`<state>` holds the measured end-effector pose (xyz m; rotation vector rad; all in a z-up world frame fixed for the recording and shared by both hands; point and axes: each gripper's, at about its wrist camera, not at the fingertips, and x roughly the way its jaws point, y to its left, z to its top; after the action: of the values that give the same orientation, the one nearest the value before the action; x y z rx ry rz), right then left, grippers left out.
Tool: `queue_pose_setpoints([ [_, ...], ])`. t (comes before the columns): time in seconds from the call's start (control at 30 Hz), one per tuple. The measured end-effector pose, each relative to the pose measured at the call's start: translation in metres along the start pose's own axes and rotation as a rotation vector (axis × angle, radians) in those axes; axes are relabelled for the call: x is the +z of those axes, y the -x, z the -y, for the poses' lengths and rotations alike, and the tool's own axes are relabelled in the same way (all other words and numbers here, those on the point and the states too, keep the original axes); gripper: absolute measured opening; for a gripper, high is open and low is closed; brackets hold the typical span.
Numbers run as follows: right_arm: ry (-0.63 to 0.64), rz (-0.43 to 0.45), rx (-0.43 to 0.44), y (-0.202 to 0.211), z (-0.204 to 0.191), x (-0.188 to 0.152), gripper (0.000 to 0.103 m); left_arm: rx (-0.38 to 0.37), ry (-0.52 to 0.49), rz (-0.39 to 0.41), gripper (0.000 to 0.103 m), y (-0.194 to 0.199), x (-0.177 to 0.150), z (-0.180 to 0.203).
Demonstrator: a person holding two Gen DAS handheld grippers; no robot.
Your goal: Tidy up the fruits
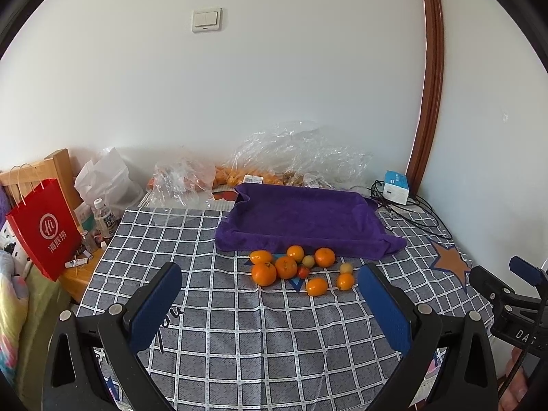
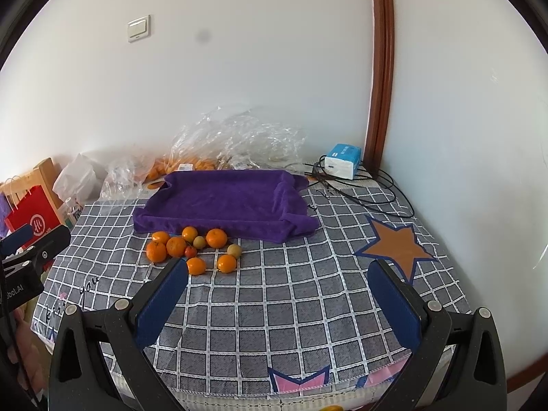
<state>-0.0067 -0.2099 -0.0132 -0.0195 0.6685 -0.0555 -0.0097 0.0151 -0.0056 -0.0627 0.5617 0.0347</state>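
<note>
seven oranges (image 1: 263,274), two pale fruits (image 1: 308,261), one tomato (image 1: 302,271); both grippers' fingers (image 1: 156,304) released.

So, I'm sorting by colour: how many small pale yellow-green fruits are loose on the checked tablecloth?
2: one pale yellow-green fruit between the round orange citrus fruits, one at the cluster's right edge. Clear plastic bags may hide more.

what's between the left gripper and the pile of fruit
Only bare checked tablecloth. In the left wrist view nothing sits between the open left gripper and the fruit pile in front of the purple towel.
</note>
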Motion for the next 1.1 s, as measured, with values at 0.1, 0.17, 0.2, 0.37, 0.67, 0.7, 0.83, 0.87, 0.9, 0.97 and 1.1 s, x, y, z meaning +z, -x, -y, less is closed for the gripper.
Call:
queue_pose_setpoints([
  [0.1, 0.000, 0.005, 0.010, 0.001, 0.000, -0.001, 0.103, 0.005, -0.012, 0.002, 0.103, 0.001, 0.000, 0.000],
  [0.17, -0.006, 0.000, 0.011, -0.001, 0.000, -0.001, 0.103, 0.004, -0.009, 0.004, 0.103, 0.002, 0.000, -0.001],
  [0.2, -0.008, -0.001, 0.009, -0.001, 0.000, -0.001, 0.103, 0.002, -0.005, 0.002, 0.103, 0.002, 0.000, -0.002],
  [0.37, 0.004, -0.009, 0.009, -0.005, -0.005, -0.002, 0.103, 0.007, 0.002, 0.005, 0.103, 0.002, -0.001, -0.006],
  [0.67, 0.023, -0.025, 0.036, -0.022, -0.016, -0.002, 0.103, 0.018, 0.019, -0.016, 0.103, -0.014, -0.002, -0.017],
  [0.7, 0.016, -0.031, 0.033, -0.025, -0.016, -0.003, 0.103, 0.018, 0.021, -0.018, 0.103, -0.016, -0.001, -0.018],
  [0.83, -0.011, -0.047, 0.035, -0.039, -0.015, -0.002, 0.103, 0.021, 0.029, -0.022, 0.103, -0.023, -0.001, -0.023],
  [0.87, -0.015, -0.046, 0.038, -0.041, -0.015, -0.002, 0.103, 0.022, 0.028, -0.021, 0.103, -0.025, -0.001, -0.024],
  [0.9, -0.018, -0.044, 0.041, -0.043, -0.016, -0.002, 0.103, 0.026, 0.027, -0.020, 0.103, -0.028, -0.001, -0.026],
  [0.97, -0.016, -0.035, 0.035, -0.047, -0.016, -0.003, 0.103, 0.034, 0.031, -0.026, 0.103, -0.036, -0.001, -0.028],
  [1.1, 0.013, -0.028, 0.014, -0.062, -0.020, -0.004, 0.103, 0.012, 0.061, -0.059, 0.103, -0.056, -0.005, -0.039],
])
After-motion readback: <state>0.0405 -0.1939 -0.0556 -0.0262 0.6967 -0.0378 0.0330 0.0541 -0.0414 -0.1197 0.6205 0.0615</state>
